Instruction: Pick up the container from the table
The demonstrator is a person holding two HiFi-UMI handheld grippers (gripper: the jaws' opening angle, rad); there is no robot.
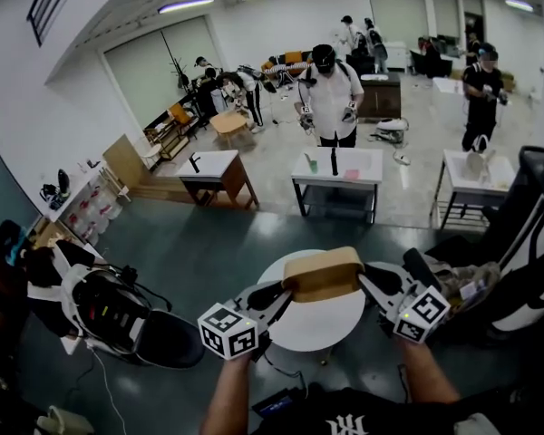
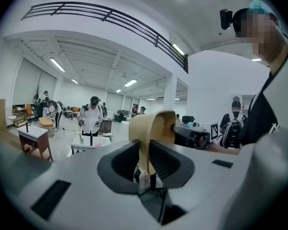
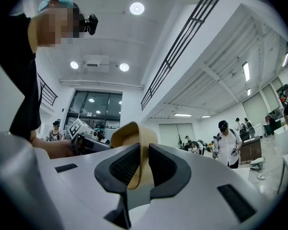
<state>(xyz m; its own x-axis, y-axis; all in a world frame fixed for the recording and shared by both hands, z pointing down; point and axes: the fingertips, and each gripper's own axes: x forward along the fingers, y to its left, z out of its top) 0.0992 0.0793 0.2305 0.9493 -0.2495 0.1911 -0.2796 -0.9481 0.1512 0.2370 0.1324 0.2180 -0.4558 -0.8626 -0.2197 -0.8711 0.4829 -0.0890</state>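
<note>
Pinches the tan container [image 1: 324, 273] at opposite ends, left claw [image 1: 286, 290] and right claw [image 1: 367, 281] each closed on its thin wall, likely to share the load and keep it level. Holds it apparently clear above the round white counter [image 1: 313, 333]. Beyond, far counters [image 1: 337, 166] and people [image 1: 331, 93] standing.
</note>
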